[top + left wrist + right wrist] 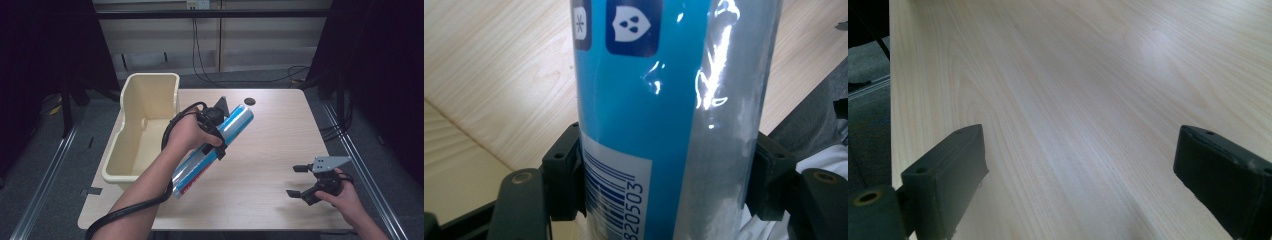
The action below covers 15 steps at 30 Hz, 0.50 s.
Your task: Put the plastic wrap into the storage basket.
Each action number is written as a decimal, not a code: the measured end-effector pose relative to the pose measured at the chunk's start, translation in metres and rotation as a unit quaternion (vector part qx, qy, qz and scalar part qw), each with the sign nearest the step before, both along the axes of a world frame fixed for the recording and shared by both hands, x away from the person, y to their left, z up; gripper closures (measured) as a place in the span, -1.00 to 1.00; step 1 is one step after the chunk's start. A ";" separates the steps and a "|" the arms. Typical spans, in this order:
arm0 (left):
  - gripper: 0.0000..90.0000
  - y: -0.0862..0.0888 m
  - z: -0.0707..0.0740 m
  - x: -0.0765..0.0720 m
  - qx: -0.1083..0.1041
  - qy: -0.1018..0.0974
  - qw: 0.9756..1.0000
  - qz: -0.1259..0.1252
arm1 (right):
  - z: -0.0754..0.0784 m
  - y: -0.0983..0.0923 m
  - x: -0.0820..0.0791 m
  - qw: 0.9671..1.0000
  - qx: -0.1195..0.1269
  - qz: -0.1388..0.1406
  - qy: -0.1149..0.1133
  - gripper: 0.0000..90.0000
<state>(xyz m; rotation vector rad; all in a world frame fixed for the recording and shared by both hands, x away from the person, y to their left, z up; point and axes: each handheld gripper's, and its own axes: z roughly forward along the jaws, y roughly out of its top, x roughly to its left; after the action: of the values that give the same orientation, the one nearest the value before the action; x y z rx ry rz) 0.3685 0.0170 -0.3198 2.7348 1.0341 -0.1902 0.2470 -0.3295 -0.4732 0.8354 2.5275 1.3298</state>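
- Your left gripper point(218, 131) pinches the blue-and-silver tube point(216, 148) (barcode label facing its camera), which slants over the table point(265, 135) beside the cream bin point(145, 105).
- Your right gripper point(299, 180) hangs spread wide, empty, near the table's right edge.

Light wood table point(270, 150) on grey floor point(65, 165); black curtains point(45, 45), pale back wall point(160, 35)
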 end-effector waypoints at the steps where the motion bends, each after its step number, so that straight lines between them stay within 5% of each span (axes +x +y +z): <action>1: -0.29 0.001 0.002 0.001 -0.001 0.001 1.000 -0.002 | 0.000 0.000 0.000 1.000 0.000 0.000 -0.001 -0.86; 15: -0.29 0.020 0.033 0.005 -0.005 0.003 1.000 0.028 | 0.000 -0.001 0.001 1.000 0.004 -0.001 -0.004 -0.86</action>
<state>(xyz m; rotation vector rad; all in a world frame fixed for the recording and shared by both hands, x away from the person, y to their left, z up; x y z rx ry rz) 0.3734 0.0367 -0.2864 2.6934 1.1071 -0.1954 0.2476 -0.3303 -0.4729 0.8339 2.5164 1.3398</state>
